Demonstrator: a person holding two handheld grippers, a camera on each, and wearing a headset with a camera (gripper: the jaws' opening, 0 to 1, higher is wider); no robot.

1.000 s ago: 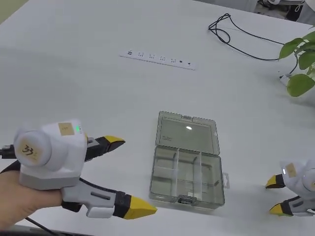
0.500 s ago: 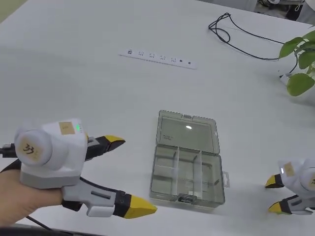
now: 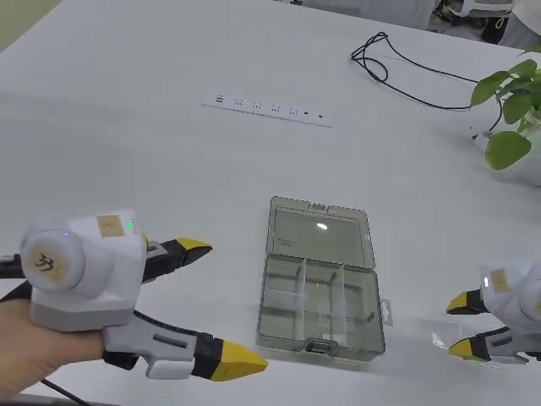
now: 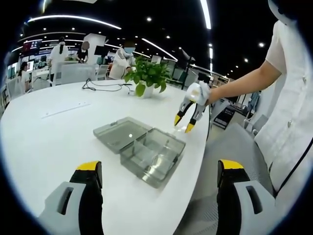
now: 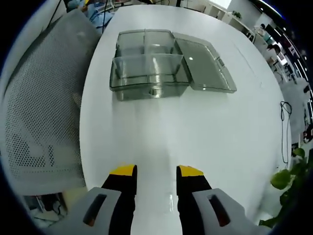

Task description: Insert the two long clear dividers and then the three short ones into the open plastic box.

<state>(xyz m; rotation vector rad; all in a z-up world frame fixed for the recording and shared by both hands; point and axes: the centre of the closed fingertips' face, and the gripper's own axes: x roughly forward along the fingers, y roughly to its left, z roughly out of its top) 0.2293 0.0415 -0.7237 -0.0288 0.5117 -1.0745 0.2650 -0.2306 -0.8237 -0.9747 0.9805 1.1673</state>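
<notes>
On the white worktop (image 3: 169, 169) the open plastic box (image 3: 279, 338) lies between the two grippers, its lid folded back away from the person and its long side running left to right. The left gripper (image 3: 221, 306), jaws spread wide, looks nearer, off the box's front-left corner. The right gripper (image 3: 458, 325), with a narrower gap, sits apart to the right. Clear dividers (image 3: 301, 288) already stand inside.

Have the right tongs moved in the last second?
Yes, slightly. In the head view the right tongs have edged toward the open plastic box, whose place against the power strip holds.
</notes>
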